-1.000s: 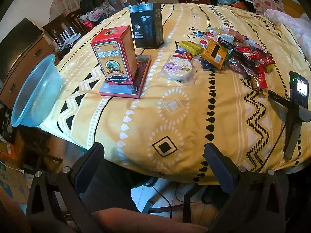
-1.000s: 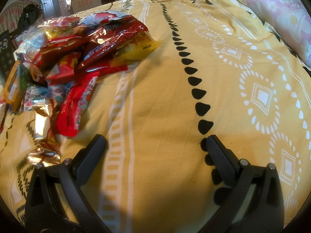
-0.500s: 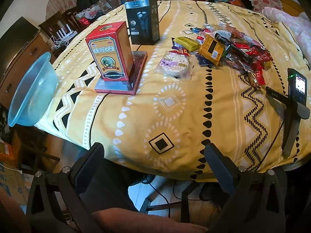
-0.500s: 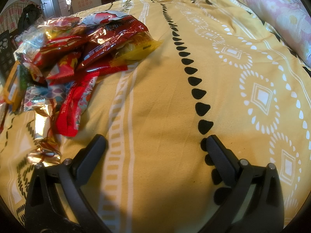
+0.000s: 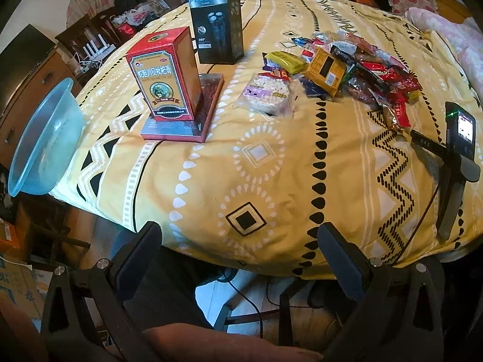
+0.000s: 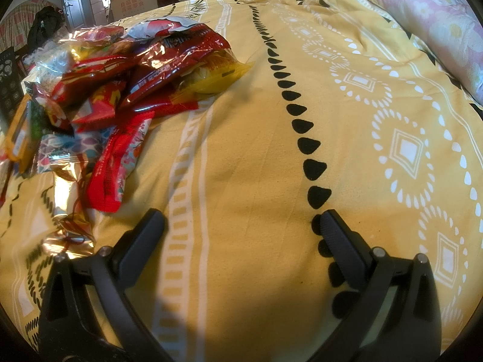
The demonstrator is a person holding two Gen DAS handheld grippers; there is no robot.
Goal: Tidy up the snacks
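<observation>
A heap of snack packets [image 5: 356, 72] lies on the yellow patterned cloth [image 5: 271, 157] at the far right of the left wrist view, with a clear bag of white puffed pieces [image 5: 267, 93] at its near left. In the right wrist view the same heap of snack packets [image 6: 126, 90] fills the upper left, mostly red wrappers. My left gripper [image 5: 238, 232] hangs open off the table's near edge, empty. My right gripper [image 6: 241, 220] rests open low over the cloth [image 6: 241, 157], empty, just right of a long red packet [image 6: 120, 163].
A red box [image 5: 166, 75] stands on a flat dark red box [image 5: 187, 114], with a black box [image 5: 217, 27] behind. A blue plastic basin [image 5: 45, 138] hangs past the left edge. A device on a stand [image 5: 459, 150] is at the right edge. A pink quilt [image 6: 437, 21] lies far right.
My left gripper has drawn back and risen a little, so the table and boxes sit lower and further off. The right gripper has not moved.
</observation>
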